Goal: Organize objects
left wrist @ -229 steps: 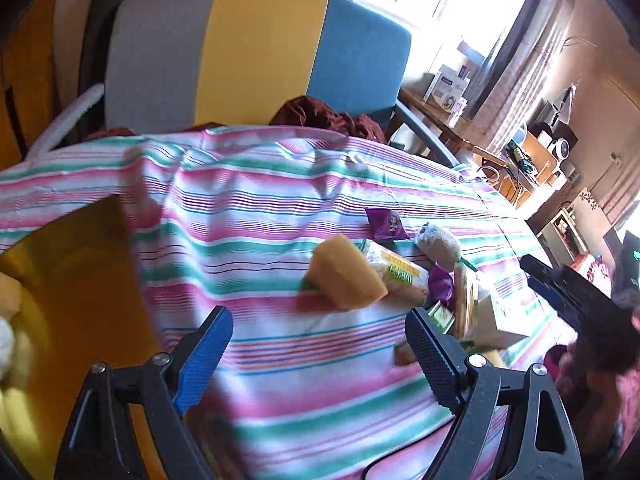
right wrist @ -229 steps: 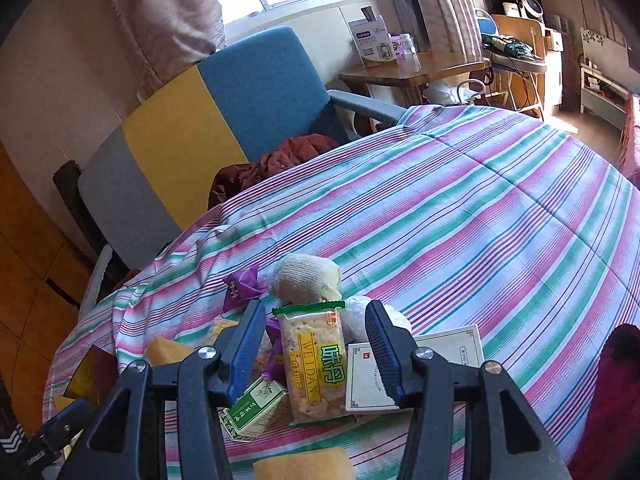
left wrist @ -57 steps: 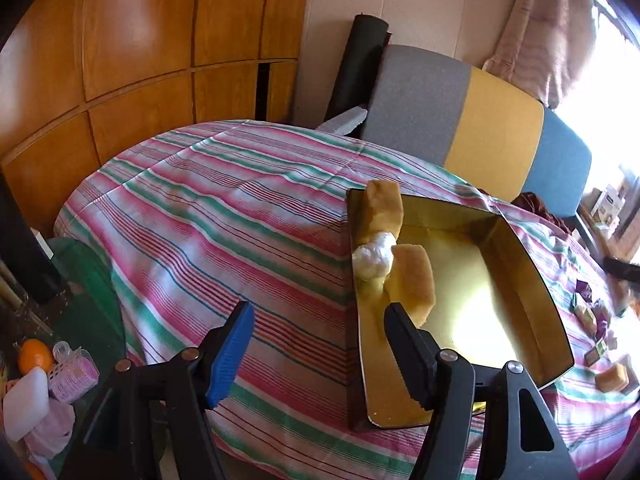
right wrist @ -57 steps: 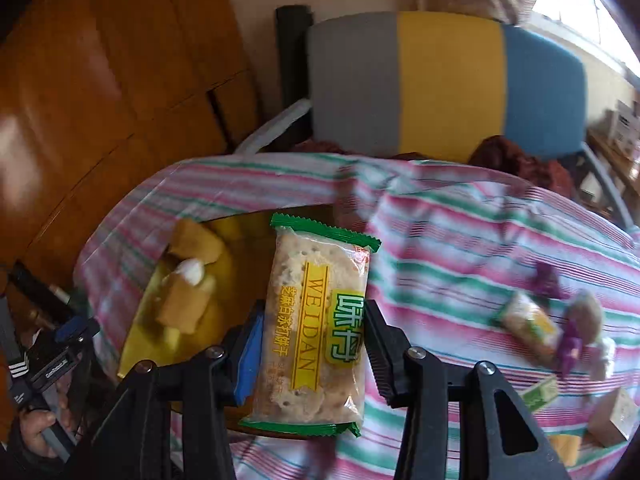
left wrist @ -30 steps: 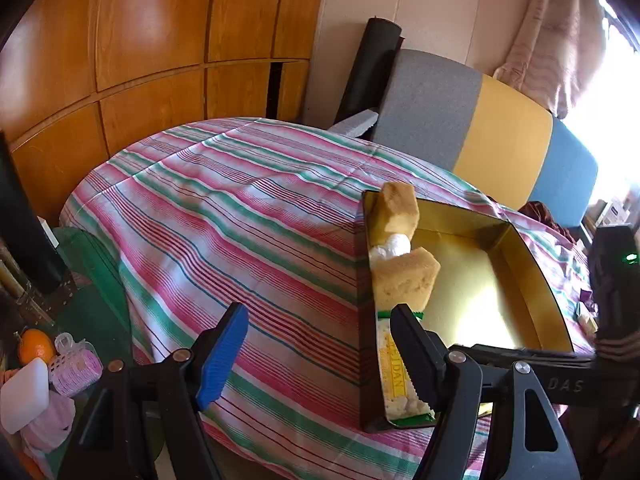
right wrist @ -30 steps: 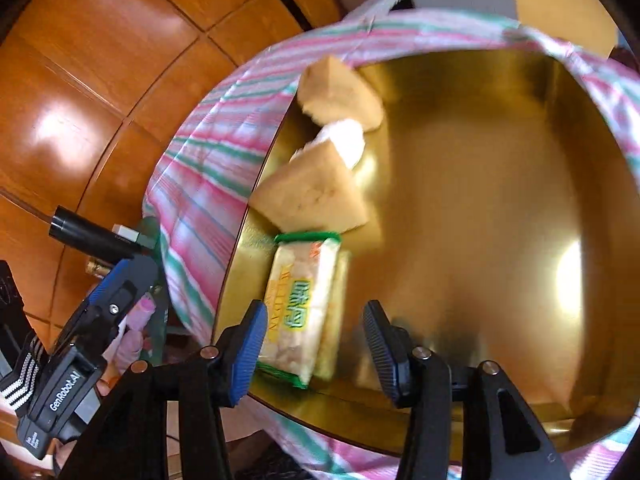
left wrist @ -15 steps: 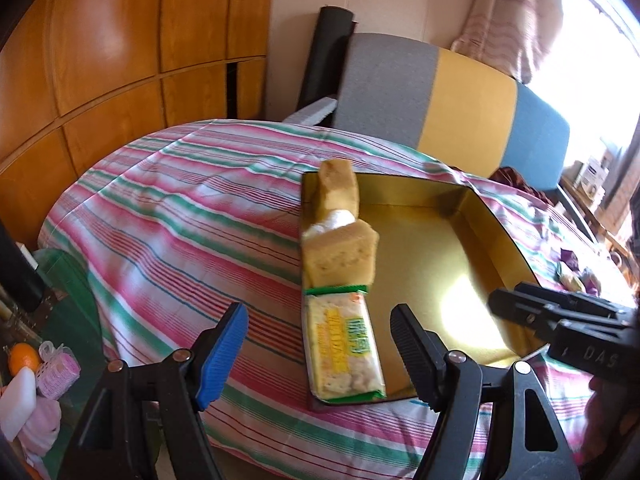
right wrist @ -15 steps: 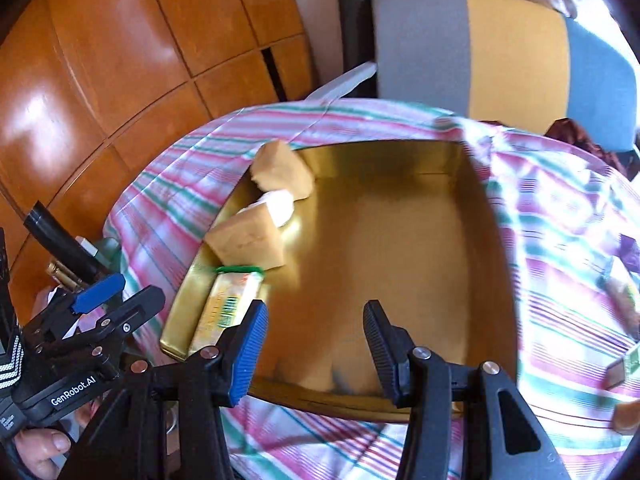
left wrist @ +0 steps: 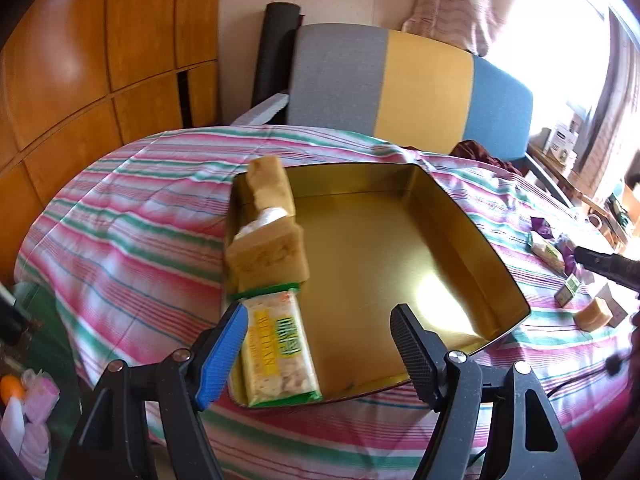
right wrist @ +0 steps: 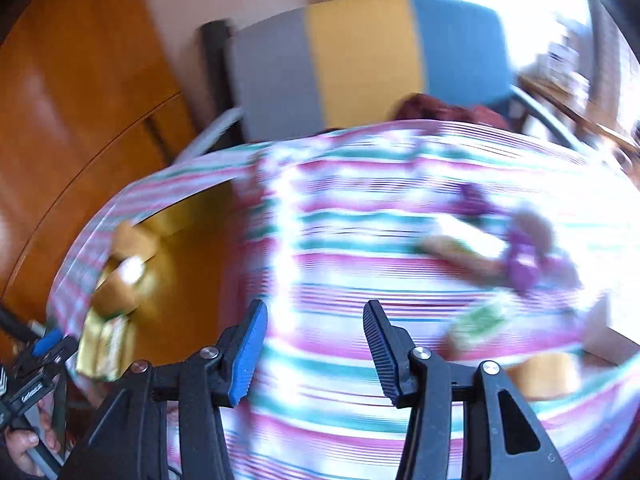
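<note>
A gold tin box sits on the striped tablecloth. Along its left wall lie two yellow sponge cakes, a small white wrapped piece and a green-edged cracker packet. My left gripper hovers open over the box's near end, nothing between its fingers. My right gripper is open and empty above the cloth, right of the box. The right wrist view is blurred; loose snacks show at its right. The right gripper's tip reaches in at the left view's right edge.
A grey, yellow and blue chair stands behind the table. Wood panelling covers the left wall. More small packets and a yellow cake lie on the cloth to the right of the box. A hand holds the left gripper at bottom left.
The right gripper has left the cracker packet in the box and swung away right toward the loose snacks. The left gripper has shifted right, over the box's near end.
</note>
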`<action>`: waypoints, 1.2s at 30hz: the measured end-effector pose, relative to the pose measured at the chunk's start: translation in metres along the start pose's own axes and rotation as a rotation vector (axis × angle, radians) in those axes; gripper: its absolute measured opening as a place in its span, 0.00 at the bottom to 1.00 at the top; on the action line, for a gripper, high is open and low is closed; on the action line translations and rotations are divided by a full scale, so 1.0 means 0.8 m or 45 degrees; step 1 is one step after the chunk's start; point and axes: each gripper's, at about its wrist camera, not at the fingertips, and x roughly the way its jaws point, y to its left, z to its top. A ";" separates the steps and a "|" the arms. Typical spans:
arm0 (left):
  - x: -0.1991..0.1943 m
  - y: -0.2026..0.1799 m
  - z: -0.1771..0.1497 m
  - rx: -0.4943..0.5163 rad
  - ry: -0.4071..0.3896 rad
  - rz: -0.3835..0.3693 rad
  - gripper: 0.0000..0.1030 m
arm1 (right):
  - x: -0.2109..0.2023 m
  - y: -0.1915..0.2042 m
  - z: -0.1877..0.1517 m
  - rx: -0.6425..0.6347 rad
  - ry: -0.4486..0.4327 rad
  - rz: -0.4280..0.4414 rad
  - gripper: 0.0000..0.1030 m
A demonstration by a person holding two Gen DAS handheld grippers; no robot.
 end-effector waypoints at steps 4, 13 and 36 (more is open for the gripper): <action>0.005 -0.019 0.005 0.038 0.011 -0.032 0.72 | -0.027 -0.089 0.010 0.175 -0.044 -0.156 0.49; 0.010 -0.095 0.030 0.207 0.007 -0.161 0.72 | -0.079 -0.257 -0.020 0.784 -0.271 -0.348 0.49; 0.129 -0.419 0.071 1.110 0.102 -0.415 0.84 | -0.077 -0.279 -0.031 0.924 -0.299 -0.096 0.49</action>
